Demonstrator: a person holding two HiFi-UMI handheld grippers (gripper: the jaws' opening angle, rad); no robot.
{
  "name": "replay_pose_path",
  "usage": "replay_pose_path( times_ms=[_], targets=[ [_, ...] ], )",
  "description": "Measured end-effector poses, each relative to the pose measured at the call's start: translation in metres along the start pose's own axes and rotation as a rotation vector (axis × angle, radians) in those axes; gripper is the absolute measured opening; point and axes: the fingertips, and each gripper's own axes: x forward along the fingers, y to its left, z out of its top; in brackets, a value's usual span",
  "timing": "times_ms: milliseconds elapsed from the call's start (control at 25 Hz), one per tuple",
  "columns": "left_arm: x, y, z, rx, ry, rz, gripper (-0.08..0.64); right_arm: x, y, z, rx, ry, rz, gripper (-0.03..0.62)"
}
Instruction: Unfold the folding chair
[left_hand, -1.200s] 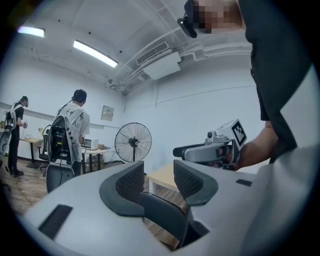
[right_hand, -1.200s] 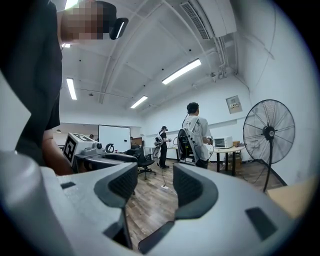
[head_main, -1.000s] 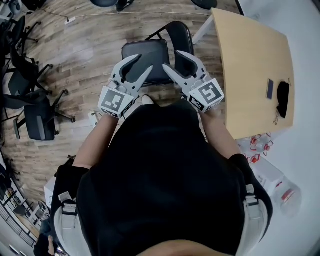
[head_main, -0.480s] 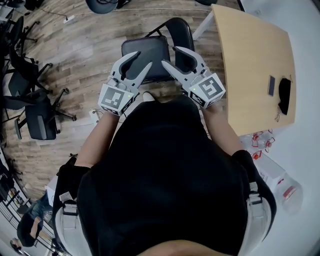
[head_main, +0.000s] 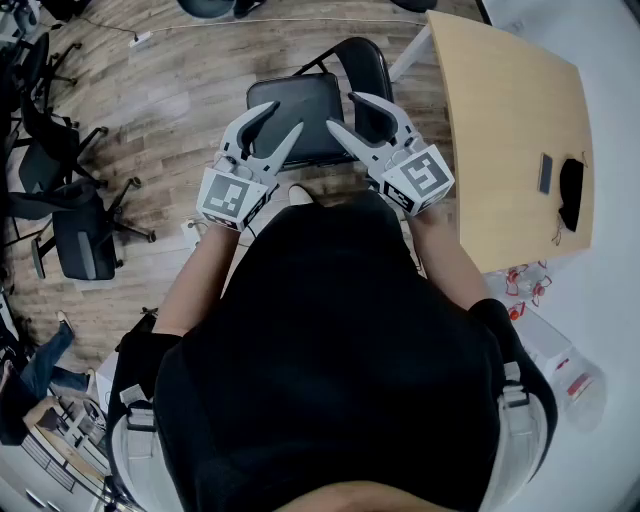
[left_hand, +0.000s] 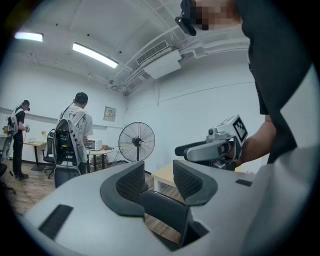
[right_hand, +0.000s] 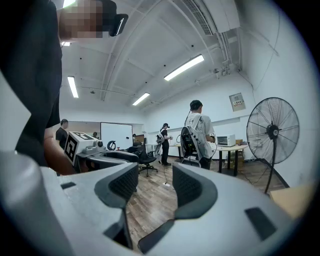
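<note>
The black folding chair stands opened out on the wood floor, its seat (head_main: 295, 115) flat and its backrest (head_main: 365, 70) on the far side. My left gripper (head_main: 283, 120) hovers over the seat's left part, held level, jaws apart with nothing between the pads. My right gripper (head_main: 342, 112) hangs over the seat's right edge near the backrest, open and empty too. In the left gripper view the left gripper (left_hand: 157, 180) shows a clear gap, with the right gripper (left_hand: 200, 150) beyond it. In the right gripper view the right gripper (right_hand: 155, 185) frames bare floor.
A light wooden table (head_main: 510, 130) with a phone (head_main: 545, 172) stands close on the chair's right. Black office chairs (head_main: 80, 230) crowd the left side. A standing fan (left_hand: 136, 142) and people with backpacks (left_hand: 75, 130) are further off in the room.
Both grippers and the chair have kept their places. A person has walked into the lower left corner of the head view.
</note>
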Motion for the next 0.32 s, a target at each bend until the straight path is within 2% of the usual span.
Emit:
replay_pose_path(
  times_ms=[320],
  targets=[
    [-0.0028,0.0083,-0.0027,-0.019,-0.004,0.021,0.173,0.0052,-0.0012,-0.0023,0.001,-0.004,0.000,0.210]
  ],
)
